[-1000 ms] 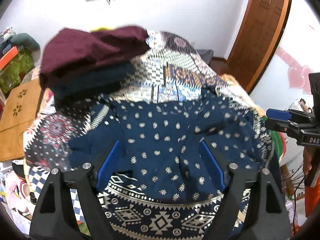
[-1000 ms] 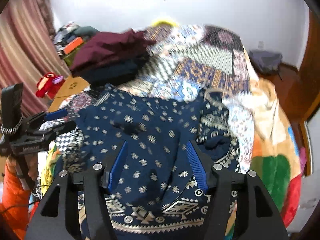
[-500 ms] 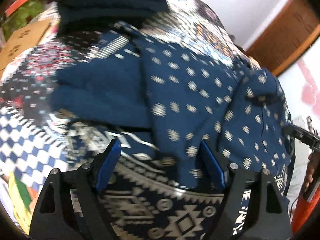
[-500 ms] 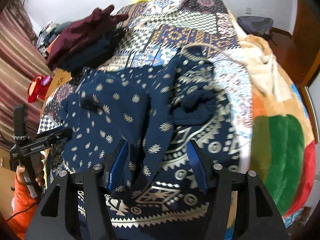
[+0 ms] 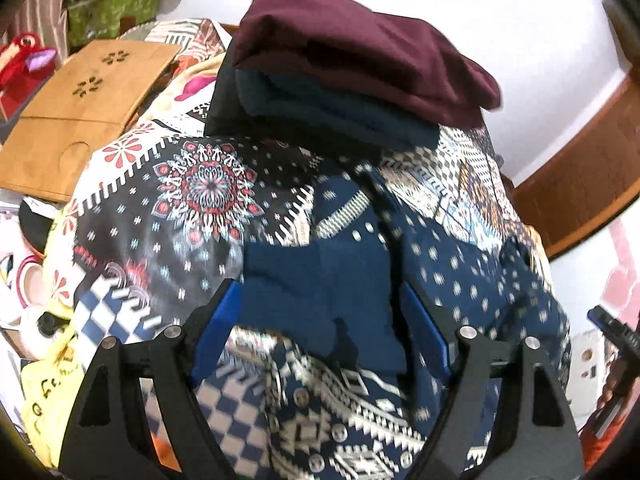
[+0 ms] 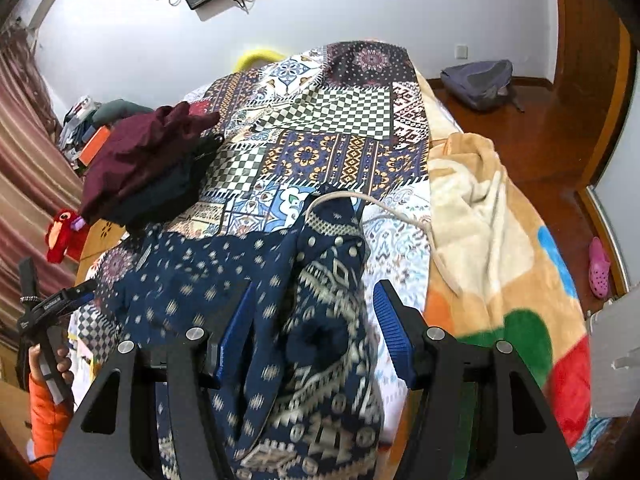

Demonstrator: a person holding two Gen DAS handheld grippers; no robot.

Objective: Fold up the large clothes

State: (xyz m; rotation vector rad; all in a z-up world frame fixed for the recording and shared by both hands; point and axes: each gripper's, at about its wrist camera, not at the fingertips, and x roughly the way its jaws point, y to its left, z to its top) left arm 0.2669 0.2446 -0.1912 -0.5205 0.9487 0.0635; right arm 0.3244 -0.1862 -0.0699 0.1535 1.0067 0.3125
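A navy garment (image 5: 460, 280) with white dots and a white geometric border lies rumpled on the patchwork bedspread (image 5: 208, 192). My left gripper (image 5: 320, 300) hangs open over its plain navy sleeve (image 5: 320, 268), the blue pads apart on either side and not pressing. In the right wrist view my right gripper (image 6: 314, 296) is open above the garment (image 6: 192, 280), over its bunched patterned border (image 6: 332, 280). At that view's left edge a hand in an orange sleeve holds the left gripper (image 6: 60, 304). The right gripper (image 5: 612, 328) shows at the left view's right edge.
A stack of folded clothes topped by a maroon one (image 5: 360, 52) sits at the bed's far left (image 6: 140, 152). A cream and coloured fleece blanket (image 6: 480, 220) covers the bed's right side. A wooden board (image 5: 80, 120) and a red plush toy (image 6: 60, 236) lie left of the bed, a backpack (image 6: 478, 82) on the floor.
The left gripper slid left and lower across the garment and rolled; it now sits over the plain sleeve. The right gripper shifted right, over the patterned border. Both jaws stayed apart.
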